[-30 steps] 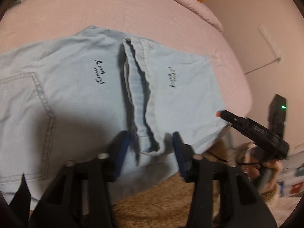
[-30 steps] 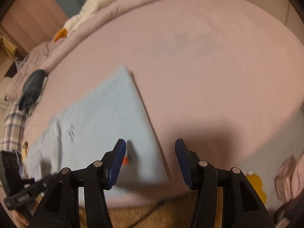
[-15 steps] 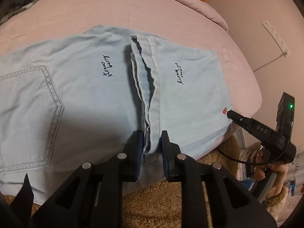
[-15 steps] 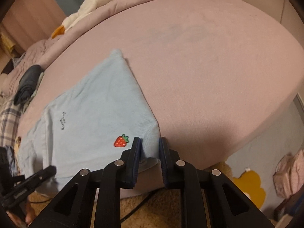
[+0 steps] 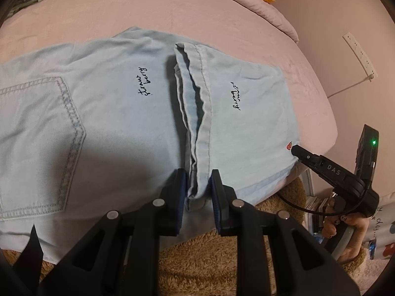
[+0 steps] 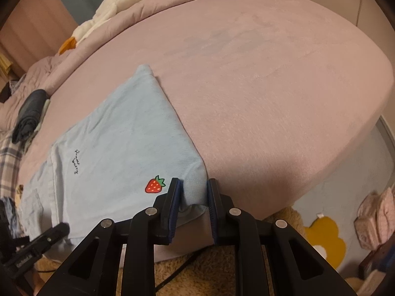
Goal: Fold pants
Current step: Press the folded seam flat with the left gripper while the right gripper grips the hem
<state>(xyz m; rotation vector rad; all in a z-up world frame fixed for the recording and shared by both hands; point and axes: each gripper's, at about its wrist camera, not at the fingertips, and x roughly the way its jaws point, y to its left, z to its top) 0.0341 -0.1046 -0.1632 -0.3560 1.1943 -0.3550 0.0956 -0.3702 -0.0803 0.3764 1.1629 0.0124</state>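
Light blue denim pants (image 5: pixel 103 113) lie flat on a pink bed, back pocket at the left, with "strawberry" lettering on each part. A bunched hem ridge (image 5: pixel 195 113) runs down the middle. My left gripper (image 5: pixel 197 194) is shut on the near end of that ridge. In the right wrist view the pants' (image 6: pixel 118 148) near right corner, beside a red strawberry patch (image 6: pixel 154 185), sits between the pads of my right gripper (image 6: pixel 191 197), which is shut on it. The right gripper also shows in the left wrist view (image 5: pixel 296 151).
The pink bed (image 6: pixel 259 86) stretches far and right of the pants. A folded dark garment (image 6: pixel 28 116) and a white plush (image 6: pixel 111 7) lie at the back. A tan shaggy rug (image 5: pixel 209 266) is below the bed edge. A wall with a power strip (image 5: pixel 360 54) is at right.
Both grippers went from wide open to closed on the fabric: left on the hem ridge, right on the corner. Both have eased slightly wider since half a second ago, cloth still between the pads.
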